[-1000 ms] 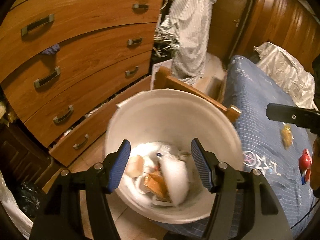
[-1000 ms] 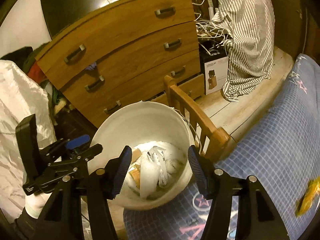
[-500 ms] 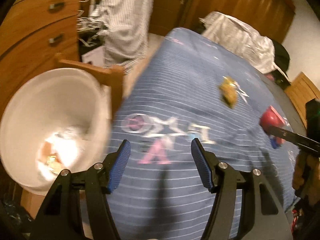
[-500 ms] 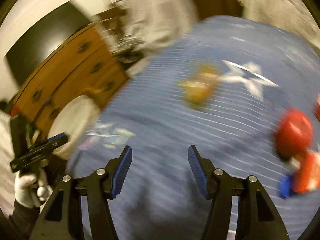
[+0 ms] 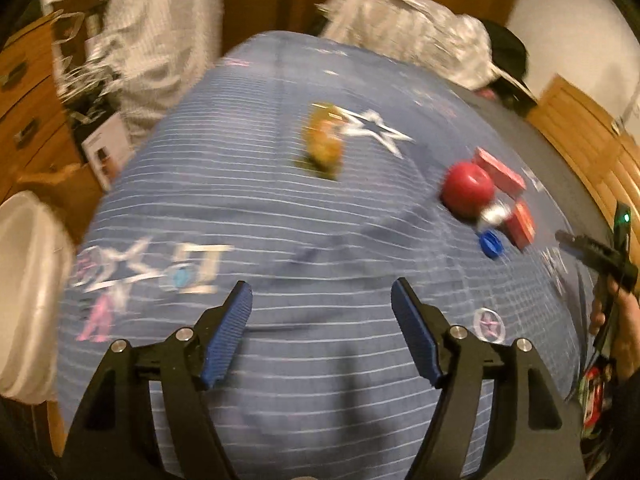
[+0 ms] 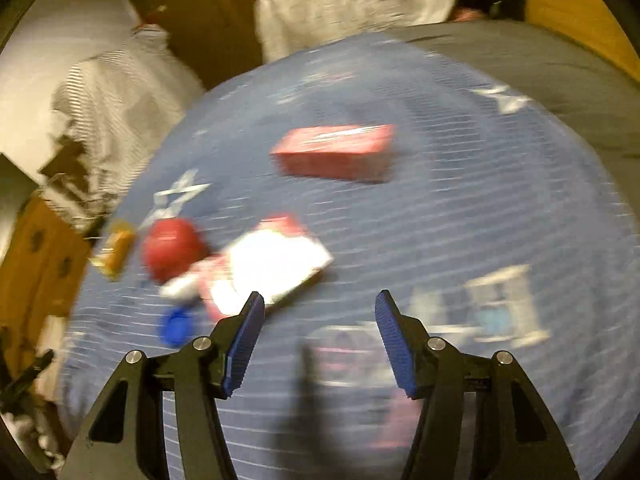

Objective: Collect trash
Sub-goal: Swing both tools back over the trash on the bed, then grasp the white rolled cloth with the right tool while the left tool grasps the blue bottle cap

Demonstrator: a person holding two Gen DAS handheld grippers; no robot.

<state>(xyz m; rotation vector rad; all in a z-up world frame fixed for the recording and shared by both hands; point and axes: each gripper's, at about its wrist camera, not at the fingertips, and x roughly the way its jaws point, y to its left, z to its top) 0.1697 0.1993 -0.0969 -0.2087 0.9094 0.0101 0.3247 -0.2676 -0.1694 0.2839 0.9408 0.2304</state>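
Trash lies on the blue bedspread [image 5: 240, 200]: a yellow wrapper [image 5: 322, 144], a red round lid [image 5: 466, 190], red boxes [image 5: 500, 172] and a blue cap [image 5: 491, 243]. My left gripper [image 5: 322, 312] hovers over bare bedspread short of them, its jaws opening with nothing between. The white bin [image 5: 24, 280] sits at the left edge. My right gripper [image 6: 320, 320] is open and empty, just right of a red-and-white carton [image 6: 272, 268]. Beside that carton are the red lid [image 6: 172, 248] and the blue cap [image 6: 174, 326], and a red box [image 6: 334, 152] lies farther off. Both views are blurred.
A wooden dresser [image 5: 24, 120] and a hanging striped garment [image 5: 160, 20] stand left of the bed. A crumpled white bag [image 5: 400, 32] lies at the far end. A grey blanket [image 6: 540, 72] covers the bed's right side. A hand [image 5: 616, 328] holds the right gripper at the right edge.
Both grippers have swung away from the white bin and out over the bed. The bin has slid to the left edge of the left view. The left jaws stand wider.
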